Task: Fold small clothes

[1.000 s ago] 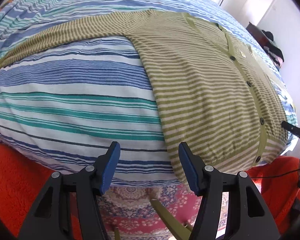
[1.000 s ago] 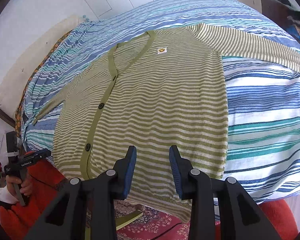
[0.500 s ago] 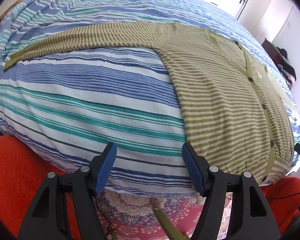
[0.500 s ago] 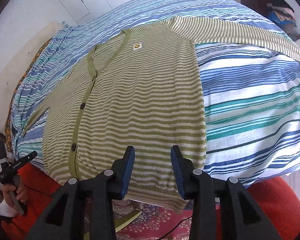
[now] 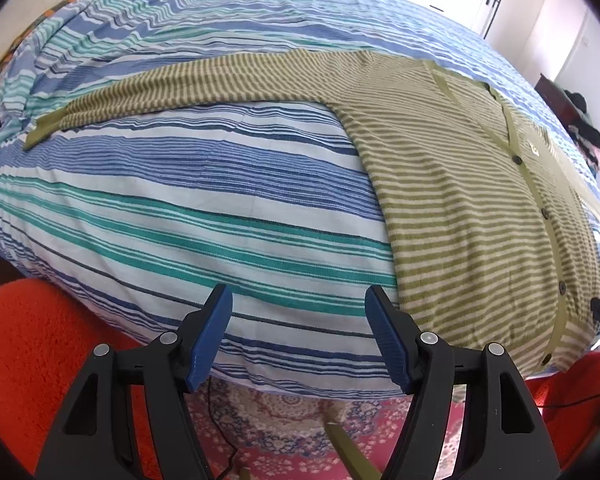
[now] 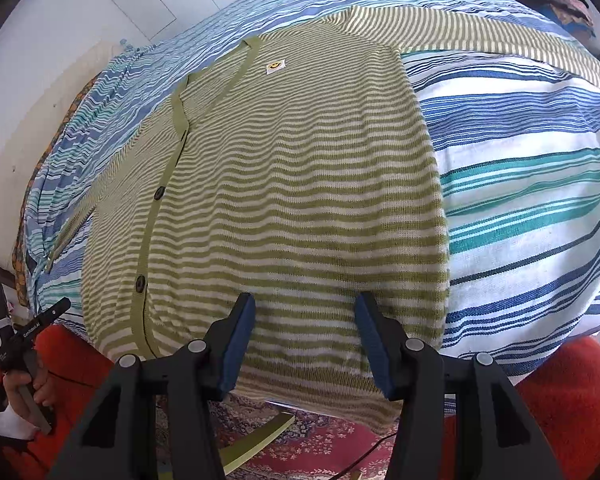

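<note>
Right gripper point(image 6: 304, 340) at the bed's near edge, jaws opening, pads apart above the cardigan point(image 6: 292, 184) hem, nothing pinched. Left gripper point(image 5: 298, 338) beside it over bare striped bedspread point(image 5: 180, 208), jaws parted, empty. Cardigan lies flat, buttoned, hem draped over the near edge, sleeves spread sideways toward the bed's side edges. Neckline points to the far edge.
</note>
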`<act>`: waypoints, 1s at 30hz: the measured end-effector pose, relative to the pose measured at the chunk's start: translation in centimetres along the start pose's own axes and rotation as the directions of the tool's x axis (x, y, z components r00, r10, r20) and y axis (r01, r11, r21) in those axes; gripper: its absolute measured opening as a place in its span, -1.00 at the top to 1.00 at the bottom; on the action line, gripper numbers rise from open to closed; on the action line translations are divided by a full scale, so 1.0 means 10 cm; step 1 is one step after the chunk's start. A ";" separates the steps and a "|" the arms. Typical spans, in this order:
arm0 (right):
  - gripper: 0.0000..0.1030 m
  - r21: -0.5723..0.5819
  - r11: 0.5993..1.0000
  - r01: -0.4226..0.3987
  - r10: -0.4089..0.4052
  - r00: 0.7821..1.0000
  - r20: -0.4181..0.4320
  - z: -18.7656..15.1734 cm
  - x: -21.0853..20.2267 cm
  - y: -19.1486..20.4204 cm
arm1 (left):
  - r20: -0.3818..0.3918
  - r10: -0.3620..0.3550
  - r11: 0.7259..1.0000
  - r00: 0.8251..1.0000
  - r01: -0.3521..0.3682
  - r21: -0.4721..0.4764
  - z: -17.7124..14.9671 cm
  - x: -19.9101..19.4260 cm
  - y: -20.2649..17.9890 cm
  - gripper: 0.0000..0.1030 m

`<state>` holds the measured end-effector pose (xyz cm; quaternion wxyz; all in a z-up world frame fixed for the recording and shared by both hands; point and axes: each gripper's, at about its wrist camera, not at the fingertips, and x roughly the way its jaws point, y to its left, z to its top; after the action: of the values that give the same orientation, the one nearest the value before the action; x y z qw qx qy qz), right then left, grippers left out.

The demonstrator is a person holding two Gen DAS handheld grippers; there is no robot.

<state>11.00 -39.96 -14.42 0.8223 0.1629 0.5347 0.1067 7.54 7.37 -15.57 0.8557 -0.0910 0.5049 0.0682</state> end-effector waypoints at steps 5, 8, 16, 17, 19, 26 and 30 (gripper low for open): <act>-0.02 0.038 0.999 -0.019 0.020 1.000 -0.005 0.00 -0.02 -0.08 | 0.007 0.014 1.000 1.000 -0.014 -0.007 0.01 0.00 0.01 -0.38; -0.02 0.039 0.999 -0.016 0.016 1.000 -0.009 -0.01 -0.02 -0.07 | 0.016 0.028 1.000 0.999 -0.028 -0.003 0.02 -0.01 0.02 -0.39; -0.02 0.064 0.998 -0.021 0.021 1.000 0.001 0.03 -0.16 -0.02 | 0.012 0.052 0.998 0.999 -0.052 -0.033 0.03 0.01 0.09 -0.42; -0.02 0.052 0.998 -0.033 0.032 0.999 0.015 0.06 -0.22 0.03 | 0.012 0.053 0.998 0.999 -0.053 -0.037 0.03 0.02 0.10 -0.42; -0.03 0.020 0.998 -0.052 0.052 0.998 0.038 0.12 -0.30 0.14 | 0.008 0.057 0.998 0.998 -0.057 -0.039 0.04 0.03 0.09 -0.42; -0.16 0.026 0.999 -0.046 0.047 0.998 -0.040 0.13 0.03 0.09 | 0.016 0.066 0.997 0.998 -0.066 -0.032 0.04 0.02 0.11 -0.44; -0.16 0.080 0.993 -0.084 0.086 0.996 -0.023 0.05 0.05 -0.07 | 0.004 0.073 0.996 0.997 -0.073 -0.053 0.04 0.05 0.17 -0.47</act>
<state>11.63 -40.53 -14.97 0.8029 0.2163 0.5418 0.1226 7.73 9.13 -15.97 0.8514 -0.0949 0.5033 0.1132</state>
